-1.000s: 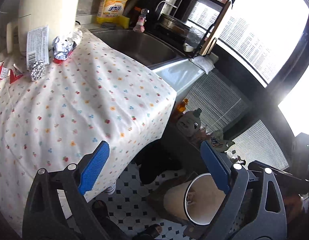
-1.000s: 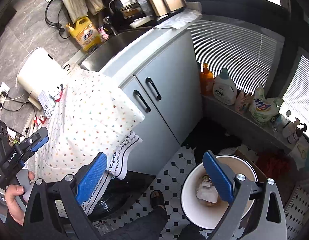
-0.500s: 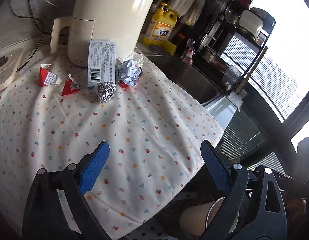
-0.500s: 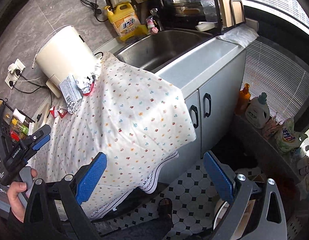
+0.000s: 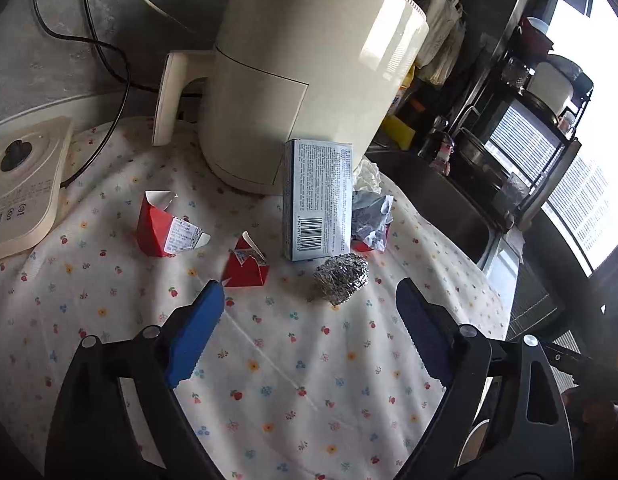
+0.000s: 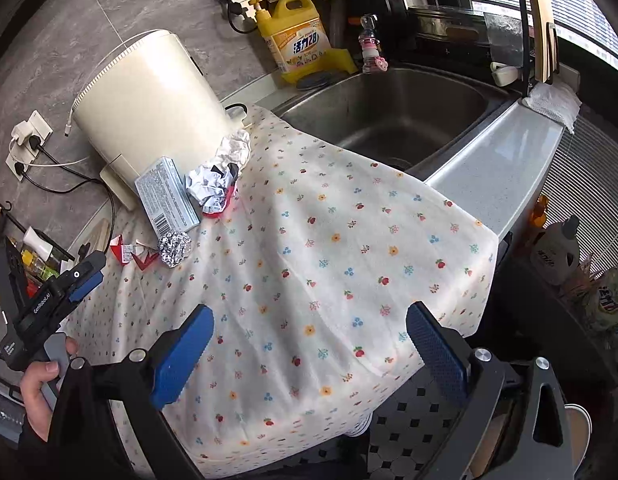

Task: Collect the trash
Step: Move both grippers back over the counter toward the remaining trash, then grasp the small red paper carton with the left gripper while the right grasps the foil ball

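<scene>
Trash lies on the flowered cloth [image 5: 309, 380] in front of a cream appliance [image 5: 309, 72]: a foil ball [image 5: 341, 278], two torn red carton pieces [image 5: 165, 228] [image 5: 247, 266], a blue-grey box [image 5: 317, 200] leaning on the appliance, and a crumpled wrapper [image 5: 371, 220]. My left gripper [image 5: 309, 292] hovers just short of the foil ball, its jaws closing, with nothing pressed between the pads. My right gripper [image 6: 309, 316] stands open over the cloth's near edge, empty. In the right wrist view, the foil ball [image 6: 173, 248] and box [image 6: 167, 196] lie beyond the left gripper [image 6: 81, 276].
A steel sink [image 6: 389, 116] adjoins the cloth on the right, with a yellow detergent bottle [image 6: 297, 40] behind it. A cream scale-like device [image 5: 21, 184] and cables lie at the left. Tiled floor [image 6: 421, 412] shows below the counter edge.
Both views swung from the floor and bin up to the countertop. The left gripper closed in on the trash pile, and its jaws narrowed slightly.
</scene>
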### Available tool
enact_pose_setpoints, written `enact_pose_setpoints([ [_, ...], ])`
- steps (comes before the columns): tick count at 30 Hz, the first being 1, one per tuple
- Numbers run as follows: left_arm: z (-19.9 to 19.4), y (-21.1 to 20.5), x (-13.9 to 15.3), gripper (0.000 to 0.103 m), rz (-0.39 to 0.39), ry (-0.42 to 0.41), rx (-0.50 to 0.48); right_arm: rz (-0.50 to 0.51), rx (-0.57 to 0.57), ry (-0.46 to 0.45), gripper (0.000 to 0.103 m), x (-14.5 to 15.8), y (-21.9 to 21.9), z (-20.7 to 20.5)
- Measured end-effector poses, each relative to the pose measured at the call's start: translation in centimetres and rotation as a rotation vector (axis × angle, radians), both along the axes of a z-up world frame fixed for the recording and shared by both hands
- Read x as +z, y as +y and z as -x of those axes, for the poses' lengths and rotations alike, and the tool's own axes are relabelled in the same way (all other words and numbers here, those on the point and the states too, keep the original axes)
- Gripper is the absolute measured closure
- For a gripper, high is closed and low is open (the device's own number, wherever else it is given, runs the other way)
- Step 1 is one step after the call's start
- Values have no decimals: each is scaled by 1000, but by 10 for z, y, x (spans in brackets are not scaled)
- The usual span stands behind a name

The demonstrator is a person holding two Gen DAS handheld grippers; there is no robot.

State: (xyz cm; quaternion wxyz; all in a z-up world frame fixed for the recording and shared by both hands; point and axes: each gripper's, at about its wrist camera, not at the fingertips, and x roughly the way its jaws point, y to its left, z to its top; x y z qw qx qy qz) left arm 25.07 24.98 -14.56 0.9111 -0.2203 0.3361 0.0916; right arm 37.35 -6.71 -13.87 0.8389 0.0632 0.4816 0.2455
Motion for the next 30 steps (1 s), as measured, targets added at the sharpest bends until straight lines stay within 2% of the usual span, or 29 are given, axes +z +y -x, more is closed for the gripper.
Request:
enact_pose_setpoints([
  [2, -8, 11, -5, 19, -5, 13, -3, 7, -8, 3, 8, 0, 10, -1],
  [6, -27, 25, -19, 31, 9, 52, -15, 32, -24, 5, 8, 0, 20, 1],
  [8, -35, 28, -28, 42, 21, 72, -17, 42, -35, 11, 8, 1, 19, 2],
  [10, -40, 31, -36, 57, 30, 89, -18, 55, -36, 13, 8, 0, 19, 3],
  [11, -41, 33, -40, 61, 34, 97, -14, 61, -34, 15, 8, -1, 19, 3],
  [13, -41, 36, -47, 81, 48, 109, -2, 73, -27, 23, 8, -4, 21, 2],
  [16, -35, 38, -46, 87, 56, 97, 6, 81, -4, 38, 9, -7, 31, -2],
  [21, -16, 41, -30, 89, 35, 61, 14, 73, 109, 16, 9, -4, 69, -8],
  [25, 13, 50, -17, 89, 54, 26, 75, 68, 231, 23, 16, -8, 113, -14],
  [30, 52, 65, -14, 89, 73, 22, 167, 57, 333, 16, 20, -8, 161, -15],
])
